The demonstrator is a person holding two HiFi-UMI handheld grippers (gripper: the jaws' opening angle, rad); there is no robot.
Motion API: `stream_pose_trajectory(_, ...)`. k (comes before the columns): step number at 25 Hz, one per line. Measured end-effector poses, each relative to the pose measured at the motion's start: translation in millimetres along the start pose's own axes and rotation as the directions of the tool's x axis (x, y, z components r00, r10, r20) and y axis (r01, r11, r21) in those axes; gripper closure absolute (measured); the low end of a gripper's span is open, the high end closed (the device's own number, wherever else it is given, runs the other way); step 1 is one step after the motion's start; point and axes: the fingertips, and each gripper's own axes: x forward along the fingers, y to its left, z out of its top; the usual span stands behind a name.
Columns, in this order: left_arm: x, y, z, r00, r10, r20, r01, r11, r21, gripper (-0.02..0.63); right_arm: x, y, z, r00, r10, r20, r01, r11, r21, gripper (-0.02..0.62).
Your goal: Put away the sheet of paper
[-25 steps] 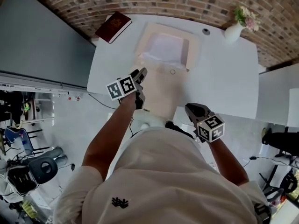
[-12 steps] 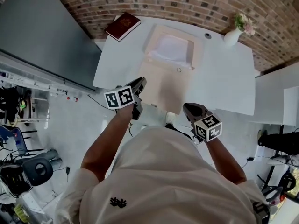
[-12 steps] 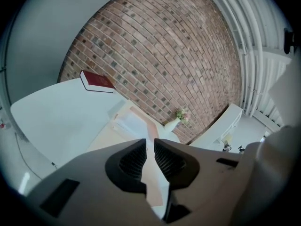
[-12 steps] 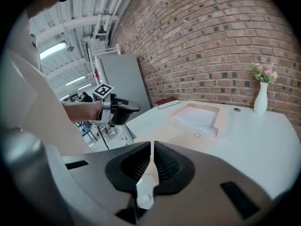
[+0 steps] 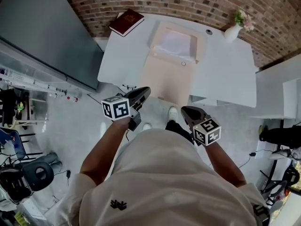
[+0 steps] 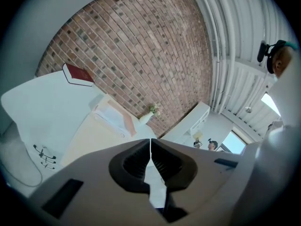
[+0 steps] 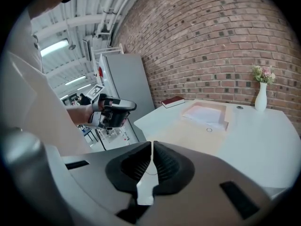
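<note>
The white sheet of paper [image 5: 174,44] lies in the open far end of a beige folder [image 5: 167,76] on the white table [image 5: 225,74]. The left gripper view shows the paper [image 6: 113,117] and folder [image 6: 89,135] ahead. My left gripper [image 5: 145,92] hangs off the table's near edge over the floor. Its jaws are closing and meet tip to tip [image 6: 150,147], with nothing between them. My right gripper [image 5: 184,111] is shut and empty [image 7: 152,152], close to the person's body. It looks across at the left gripper [image 7: 113,112] and the paper [image 7: 207,112].
A dark red book [image 5: 126,21] lies at the table's far left corner. A white vase with flowers [image 5: 233,31] and a small round object [image 5: 208,31] stand at the far right. A grey cabinet [image 5: 51,36] flanks the table's left, and a brick wall runs behind.
The person has stepped back from the table. My left gripper has drawn away from the folder's near left edge to beyond the table's edge. The right gripper stays by the body.
</note>
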Motion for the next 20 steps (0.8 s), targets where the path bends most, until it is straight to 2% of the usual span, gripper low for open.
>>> stream_pose_trajectory(4,-23,-19,-17,0.995,-0.094,-0.036,0.095,0.995,0.026,0.578,-2,22,-5,1.0,-0.009,0.005,0.009,1.0,-0.003,0.557)
stream_pose_trajectory(9,-45,-44,-31,0.986,-0.139,-0.093,0.148,0.984,0.094,0.581,-5,37,-4,1.0,-0.023,0.016,0.023,1.0,-0.011,0.558)
stream_pose_trajectory(20,-63,-53,-44,0.981,-0.142,-0.129,0.162,0.974,0.159,0.58,-4,61,-9,1.0,-0.027,-0.001,0.027,0.999,-0.028,0.561)
